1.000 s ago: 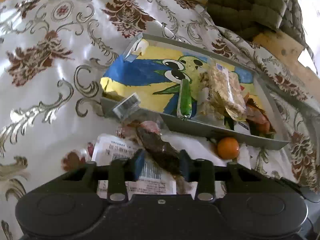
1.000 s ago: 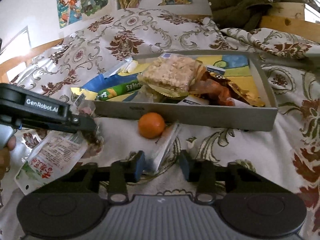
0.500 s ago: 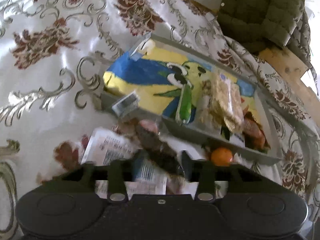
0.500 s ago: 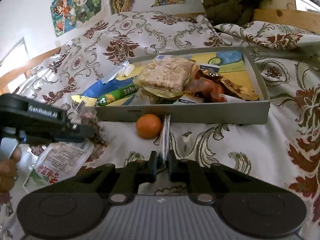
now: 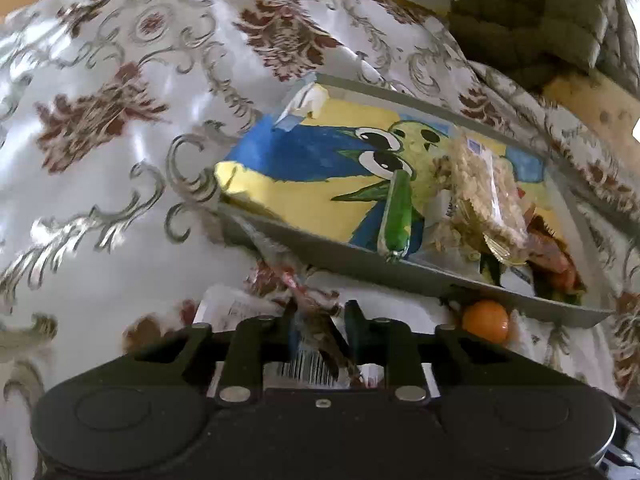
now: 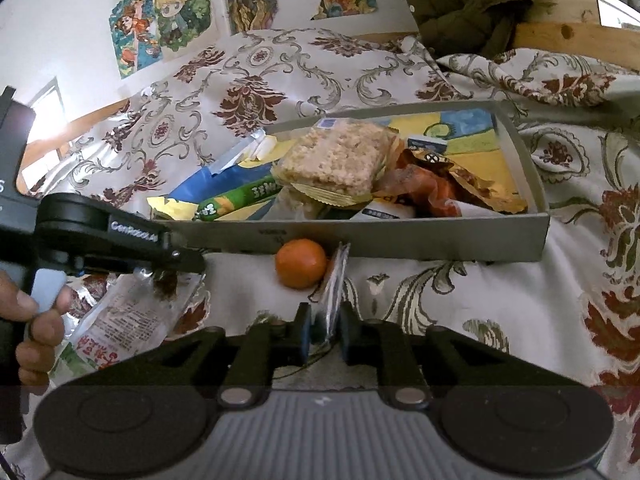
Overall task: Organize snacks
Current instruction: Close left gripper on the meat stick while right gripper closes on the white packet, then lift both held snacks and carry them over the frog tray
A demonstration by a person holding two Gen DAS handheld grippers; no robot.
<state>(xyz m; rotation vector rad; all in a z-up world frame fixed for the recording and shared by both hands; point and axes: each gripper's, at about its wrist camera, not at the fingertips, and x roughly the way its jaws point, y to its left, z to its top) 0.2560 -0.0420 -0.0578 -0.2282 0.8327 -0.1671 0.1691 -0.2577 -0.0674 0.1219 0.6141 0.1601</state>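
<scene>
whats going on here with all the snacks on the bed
A person is sorting snacks into a grey tray on a floral bedspread. The left hand-held gripper is shut on a clear packet of dark snack, lifted near the tray's front wall. The right hand-held gripper is shut on a thin clear packet, held edge-up beside a small orange outside the tray. A rice crisp bar and a green stick snack are already inside.

- The left gripper (image 5: 318, 314) is held low in front of the grey tray (image 6: 400, 236), its jaws closed on a clear-wrapped dark snack (image 5: 316, 320).
- The right gripper (image 6: 323, 326) is held level before the tray's front wall, its jaws closed on a thin foil packet (image 6: 334, 280).
- The left gripper's handle is gripped by the left hand (image 6: 34, 332).
</scene>
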